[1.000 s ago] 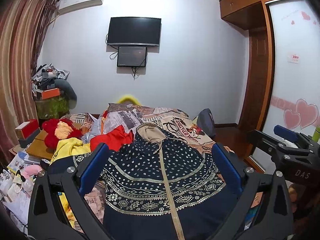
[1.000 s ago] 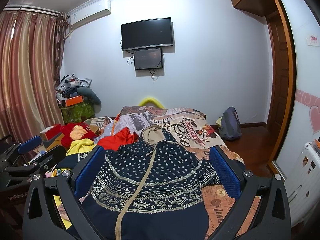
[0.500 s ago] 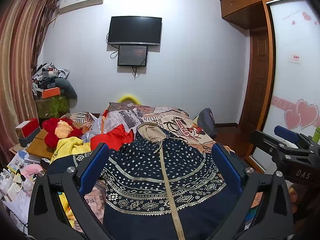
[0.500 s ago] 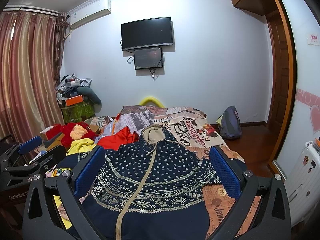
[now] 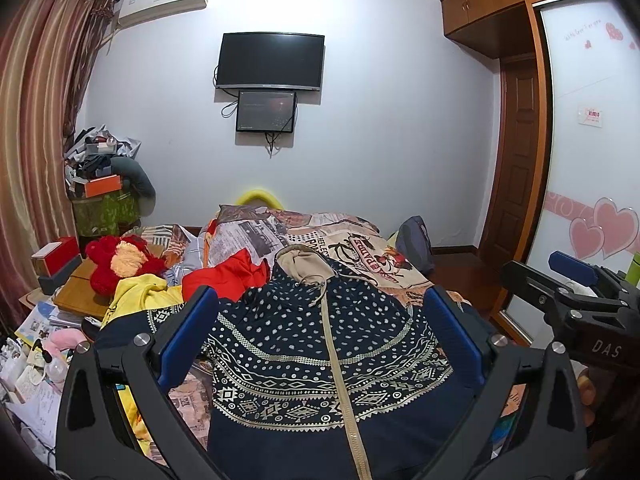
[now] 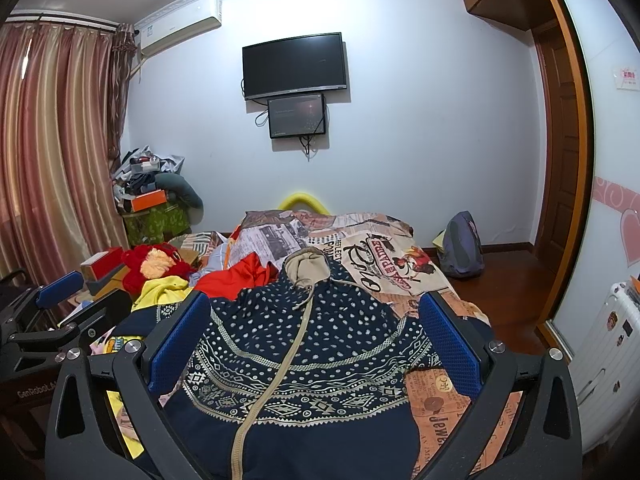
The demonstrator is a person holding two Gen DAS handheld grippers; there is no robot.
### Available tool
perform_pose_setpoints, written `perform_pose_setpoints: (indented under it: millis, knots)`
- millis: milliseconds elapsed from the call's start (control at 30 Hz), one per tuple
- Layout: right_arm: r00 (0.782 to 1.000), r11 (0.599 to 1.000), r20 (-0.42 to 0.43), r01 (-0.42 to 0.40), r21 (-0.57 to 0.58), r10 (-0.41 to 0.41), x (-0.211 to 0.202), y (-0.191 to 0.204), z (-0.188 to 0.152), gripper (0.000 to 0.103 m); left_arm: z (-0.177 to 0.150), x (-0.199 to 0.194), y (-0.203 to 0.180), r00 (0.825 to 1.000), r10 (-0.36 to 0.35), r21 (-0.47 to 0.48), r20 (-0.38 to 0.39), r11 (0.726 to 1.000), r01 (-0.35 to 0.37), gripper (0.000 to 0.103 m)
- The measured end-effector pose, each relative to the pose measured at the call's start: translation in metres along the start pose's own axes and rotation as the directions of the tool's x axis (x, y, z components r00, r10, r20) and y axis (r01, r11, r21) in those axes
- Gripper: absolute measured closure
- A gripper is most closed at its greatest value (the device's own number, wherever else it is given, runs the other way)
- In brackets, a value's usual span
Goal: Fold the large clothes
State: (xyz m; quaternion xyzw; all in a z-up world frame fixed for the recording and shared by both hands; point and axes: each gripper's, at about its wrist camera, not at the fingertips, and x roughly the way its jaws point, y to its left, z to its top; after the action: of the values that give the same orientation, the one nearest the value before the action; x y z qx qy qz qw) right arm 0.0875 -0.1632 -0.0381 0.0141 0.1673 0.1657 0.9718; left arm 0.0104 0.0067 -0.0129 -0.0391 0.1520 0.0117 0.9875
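The navy patterned hoodie [image 5: 320,360] lay spread front-up on the bed [image 5: 360,248], its beige zipper running up the middle to the beige-lined hood [image 5: 300,262], which pointed toward the far wall. The garment rested on a newspaper-print bedcover [image 6: 384,260]. To its left sat a red garment [image 5: 228,276] and a yellow garment [image 5: 140,292], both touching or just beside the hoodie's left shoulder.

The left tongs [image 5: 320,340] hovered above the lower part of the hoodie, blue pads spread wide, released, with nothing between them. The right tongs [image 6: 306,344] hovered likewise over the same garment, released and empty. Each pair showed at the edge of the other's view, side by side.

A red plush toy [image 5: 116,260] lay on the cluttered left side. A dark television [image 5: 270,60] hung on the far wall, and a grey backpack [image 6: 460,246] stood on the floor by the bed
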Motion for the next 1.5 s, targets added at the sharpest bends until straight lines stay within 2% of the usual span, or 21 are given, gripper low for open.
perform_pose_setpoints:
  millis: [500,700,933,1133,1233,1367,1500]
  knots:
    - [0.999,1.000,-0.035,0.007,-0.015,-0.008,0.019,0.000,0.003,0.000,-0.001,0.019,0.009,1.000,0.014,-0.015,-0.028,1.000,-0.015,0.000]
    - [0.998,0.999,-0.059,0.028,-0.026,-0.030,0.044,-0.002,0.007,0.000,0.002,0.041,0.022,0.999,0.022,-0.017,-0.033,1.000,-0.023,0.000]
    - [0.994,0.998,-0.092,0.051,-0.043,-0.055,0.085,-0.003,0.013,0.000,0.009,0.078,0.052,0.996,0.075,-0.024,-0.048,0.997,-0.076,0.000]
    - [0.991,0.995,-0.118,0.061,-0.080,-0.070,0.124,-0.001,0.017,0.000,0.015,0.111,0.099,0.989,0.137,-0.048,-0.063,0.989,-0.140,0.000]
    - [0.987,0.991,-0.139,0.070,-0.116,-0.086,0.147,0.001,0.017,0.000,0.015,0.132,0.129,0.979,0.187,-0.043,-0.083,0.981,-0.191,0.000]
    - [0.975,0.991,-0.210,0.045,-0.130,-0.072,0.182,-0.002,0.013,0.000,0.002,0.166,0.176,0.960,0.240,-0.030,-0.141,0.969,-0.247,0.000]
    - [0.951,0.993,-0.301,0.040,-0.111,-0.072,0.219,-0.007,0.000,0.000,-0.021,0.193,0.231,0.945,0.238,-0.105,-0.226,0.958,-0.267,0.000]
